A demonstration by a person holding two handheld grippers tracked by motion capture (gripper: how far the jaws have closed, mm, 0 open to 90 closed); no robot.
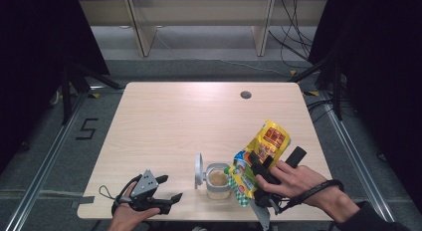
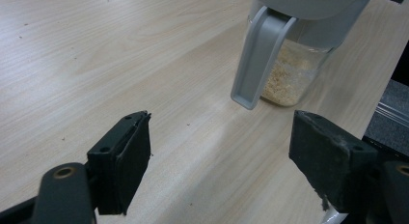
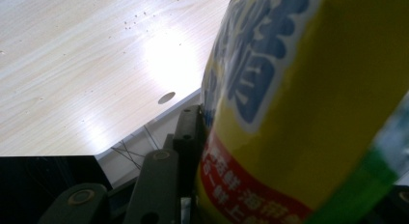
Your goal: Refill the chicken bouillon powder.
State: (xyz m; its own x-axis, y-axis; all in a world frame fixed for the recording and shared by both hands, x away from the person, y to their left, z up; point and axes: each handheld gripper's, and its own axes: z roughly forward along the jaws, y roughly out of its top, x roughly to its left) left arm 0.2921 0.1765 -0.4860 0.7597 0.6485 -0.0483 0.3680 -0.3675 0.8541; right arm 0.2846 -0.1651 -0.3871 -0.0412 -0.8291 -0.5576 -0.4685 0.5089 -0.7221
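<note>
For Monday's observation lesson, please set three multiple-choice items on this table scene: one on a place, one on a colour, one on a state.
1. Where does the clear jar stand?
A. near the table's front edge
B. by the table's round hole
C. on the floor

2. Main colour of the bag in the right gripper?
A. red
B. yellow
C. white

3. How is the left gripper?
A. shut on the jar
B. shut on the bag
C. open, holding nothing

Key: 1 A, the high view shows it between both hands; 2 B, yellow packaging; 3 C, bare wood between its pads.
</note>
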